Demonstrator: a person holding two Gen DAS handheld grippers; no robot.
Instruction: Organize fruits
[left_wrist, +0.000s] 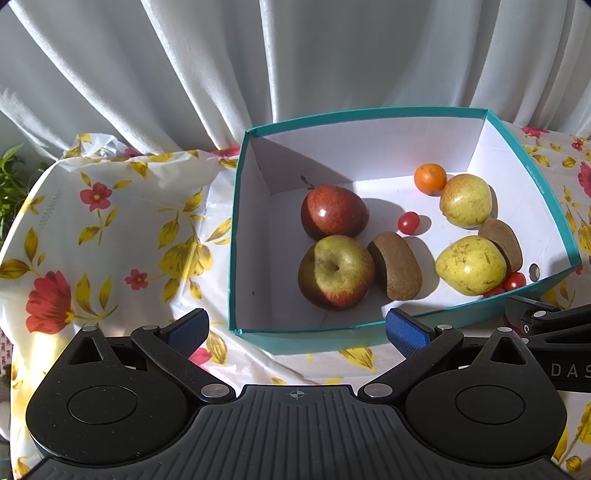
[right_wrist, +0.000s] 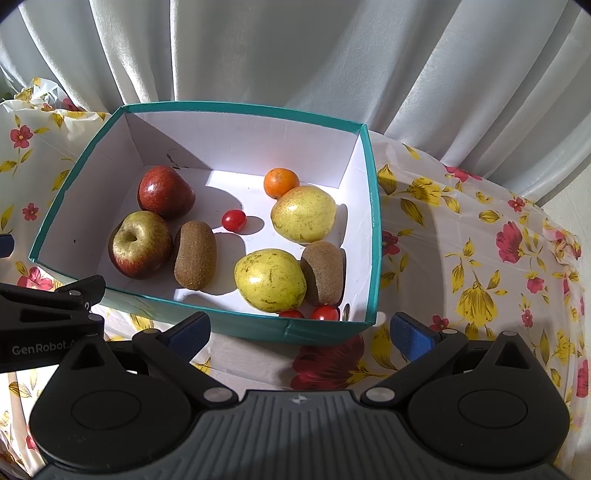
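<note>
**Fruit boxed, both grippers empty**

Over the near wall of the teal box, your right gripper and left gripper hover with fingers spread wide, holding nothing. All the fruit lies inside: the red apple, the two-tone apple, two fuzzy kiwis, two speckled yellow pears and a small orange. Watch the cherry tomato: it looks smooth, round and soft, so I expect a hard pinch to burst it or squirt it sideways. The thin cardboard walls could buckle if you bump them, and the glossy floral tablecloth may let the box slide.
</note>
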